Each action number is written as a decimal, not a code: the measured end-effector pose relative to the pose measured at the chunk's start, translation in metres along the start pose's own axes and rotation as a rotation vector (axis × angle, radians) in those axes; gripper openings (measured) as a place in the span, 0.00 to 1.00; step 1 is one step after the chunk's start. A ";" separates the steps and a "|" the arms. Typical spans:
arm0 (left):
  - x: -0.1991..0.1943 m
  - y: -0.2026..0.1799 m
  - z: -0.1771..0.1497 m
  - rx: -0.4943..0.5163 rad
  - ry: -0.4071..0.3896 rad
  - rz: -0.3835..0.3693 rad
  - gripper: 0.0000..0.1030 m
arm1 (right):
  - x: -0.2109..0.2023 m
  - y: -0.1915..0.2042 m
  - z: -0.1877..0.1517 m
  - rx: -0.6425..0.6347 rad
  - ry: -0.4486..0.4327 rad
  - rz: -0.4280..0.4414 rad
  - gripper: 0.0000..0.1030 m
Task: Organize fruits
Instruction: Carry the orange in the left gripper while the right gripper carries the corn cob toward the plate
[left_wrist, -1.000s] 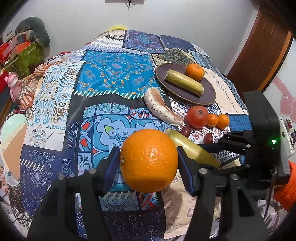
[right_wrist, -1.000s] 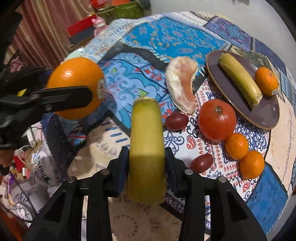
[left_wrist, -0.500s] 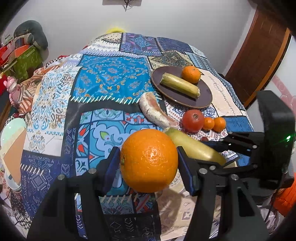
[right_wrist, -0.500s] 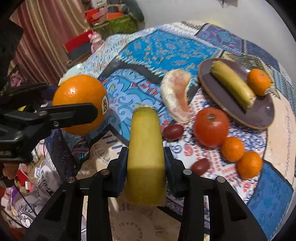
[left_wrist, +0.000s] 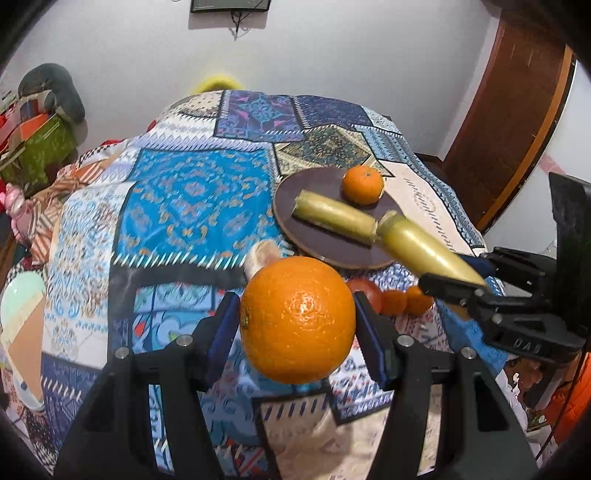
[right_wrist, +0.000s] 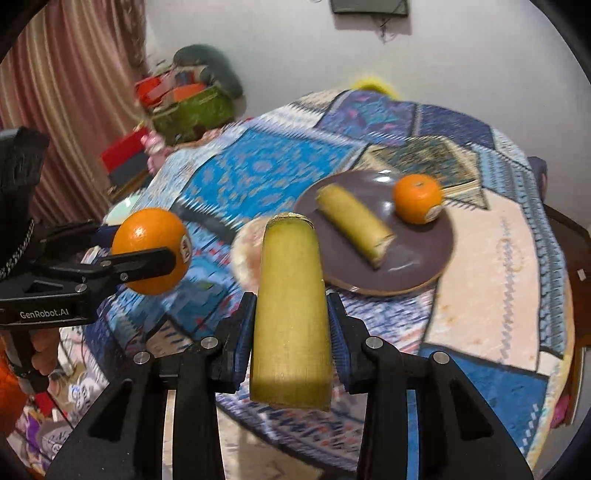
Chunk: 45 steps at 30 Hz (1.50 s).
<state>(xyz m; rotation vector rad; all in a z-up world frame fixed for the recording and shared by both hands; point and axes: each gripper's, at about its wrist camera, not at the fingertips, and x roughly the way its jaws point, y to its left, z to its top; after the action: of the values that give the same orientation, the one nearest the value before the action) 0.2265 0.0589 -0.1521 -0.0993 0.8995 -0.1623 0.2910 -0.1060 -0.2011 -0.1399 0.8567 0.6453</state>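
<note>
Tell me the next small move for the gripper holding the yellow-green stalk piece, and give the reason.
Probably carry it forward over the brown plate and lower it beside the matching piece lying there. The right gripper is shut on the stalk piece, held in the air short of the plate. The plate holds that piece and a small orange, with bare surface at its near side.

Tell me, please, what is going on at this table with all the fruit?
A person is sorting fruit with two handheld grippers. The left gripper is clamped on a large round orange, and the right gripper is clamped on a yellow-green cut stalk piece; both are held in the air over the patchwork tablecloth. Ahead, a dark round plate already carries a similar stalk piece and a small mandarin. A red tomato and more mandarins lie on the cloth.
</note>
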 end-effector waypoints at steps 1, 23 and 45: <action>0.002 -0.001 0.003 0.003 0.000 0.001 0.59 | -0.002 -0.005 0.003 0.009 -0.010 -0.007 0.34; 0.106 -0.012 0.057 -0.004 0.075 0.002 0.59 | 0.020 -0.084 0.048 0.070 -0.093 -0.063 0.34; 0.157 -0.006 0.085 -0.007 0.080 0.002 0.59 | 0.057 -0.094 0.048 0.030 -0.102 -0.011 0.33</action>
<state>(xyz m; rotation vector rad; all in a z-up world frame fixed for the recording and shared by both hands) 0.3887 0.0263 -0.2190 -0.0988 0.9804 -0.1623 0.4046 -0.1376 -0.2242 -0.0836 0.7668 0.6241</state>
